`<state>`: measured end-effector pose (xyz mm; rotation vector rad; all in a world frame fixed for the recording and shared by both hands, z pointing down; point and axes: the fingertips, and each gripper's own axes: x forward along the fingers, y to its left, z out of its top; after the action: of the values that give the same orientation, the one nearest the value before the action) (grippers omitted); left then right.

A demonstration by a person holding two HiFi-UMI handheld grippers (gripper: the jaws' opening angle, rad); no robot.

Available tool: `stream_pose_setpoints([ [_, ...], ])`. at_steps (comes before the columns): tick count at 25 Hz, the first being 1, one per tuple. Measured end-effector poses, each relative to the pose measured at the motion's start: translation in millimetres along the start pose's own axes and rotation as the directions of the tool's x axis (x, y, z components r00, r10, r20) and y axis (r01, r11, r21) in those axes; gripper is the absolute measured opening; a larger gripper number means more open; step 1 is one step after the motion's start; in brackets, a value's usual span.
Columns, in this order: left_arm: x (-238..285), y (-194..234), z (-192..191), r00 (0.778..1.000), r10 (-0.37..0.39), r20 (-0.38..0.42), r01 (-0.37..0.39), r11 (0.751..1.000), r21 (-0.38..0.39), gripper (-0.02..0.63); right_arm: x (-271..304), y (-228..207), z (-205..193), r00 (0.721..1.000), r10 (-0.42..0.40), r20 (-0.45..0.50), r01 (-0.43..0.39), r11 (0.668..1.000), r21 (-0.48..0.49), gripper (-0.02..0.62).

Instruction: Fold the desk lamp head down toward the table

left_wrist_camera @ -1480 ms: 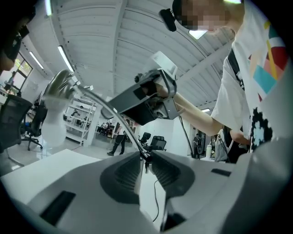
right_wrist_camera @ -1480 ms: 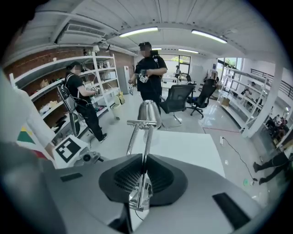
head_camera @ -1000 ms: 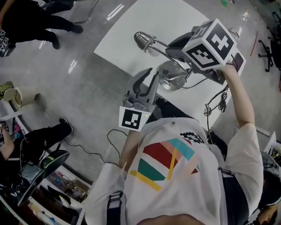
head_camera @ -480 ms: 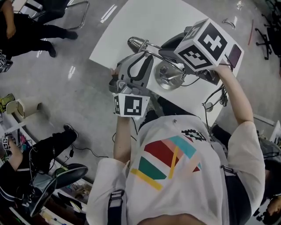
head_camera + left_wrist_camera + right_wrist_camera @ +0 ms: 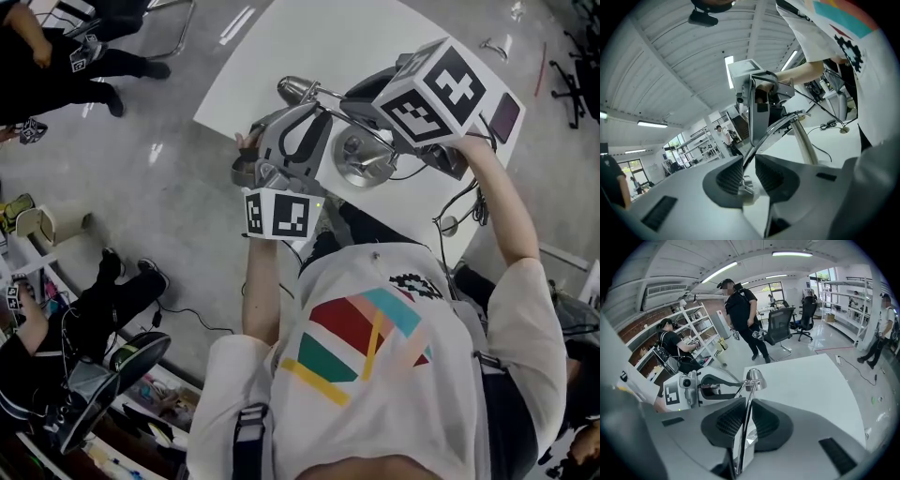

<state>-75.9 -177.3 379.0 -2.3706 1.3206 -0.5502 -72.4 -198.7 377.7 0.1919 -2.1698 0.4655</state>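
Head view shows the lamp (image 5: pixel 296 91) on the white table (image 5: pixel 309 42) at 12 o'clock — left gripper (image 5: pixel 749 174) squeezes its thin arm near the head, right gripper (image 5: pixel 745 420) squeezes it lower down.

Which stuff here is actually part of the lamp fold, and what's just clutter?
In the job: desk lamp head, lamp arm, left gripper and right gripper both clamped on the arm, table.
Lying about: dark flat device, cable, office chair, standing person.
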Motion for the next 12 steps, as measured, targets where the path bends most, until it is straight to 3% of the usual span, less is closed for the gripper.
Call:
stream_pose_setpoints([
  [4,6,-7,-4,0.998,-0.011,-0.059,0.013,0.999,0.034,0.112,1,-5,-5,1.000,-0.011,0.011,0.011,1.000,0.008,0.037],
  [8,19,-15,-10,0.991,-0.092,-0.095,0.087,0.995,-0.056,0.110,1,-13,-11,0.998,-0.020,0.054,0.019,1.000,0.015,0.038],
  [12,18,-20,-13,0.988,-0.110,-0.110,0.102,0.992,-0.074,0.110,-3,-9,-15,0.985,-0.086,0.150,0.092,0.995,-0.034,0.038],
])
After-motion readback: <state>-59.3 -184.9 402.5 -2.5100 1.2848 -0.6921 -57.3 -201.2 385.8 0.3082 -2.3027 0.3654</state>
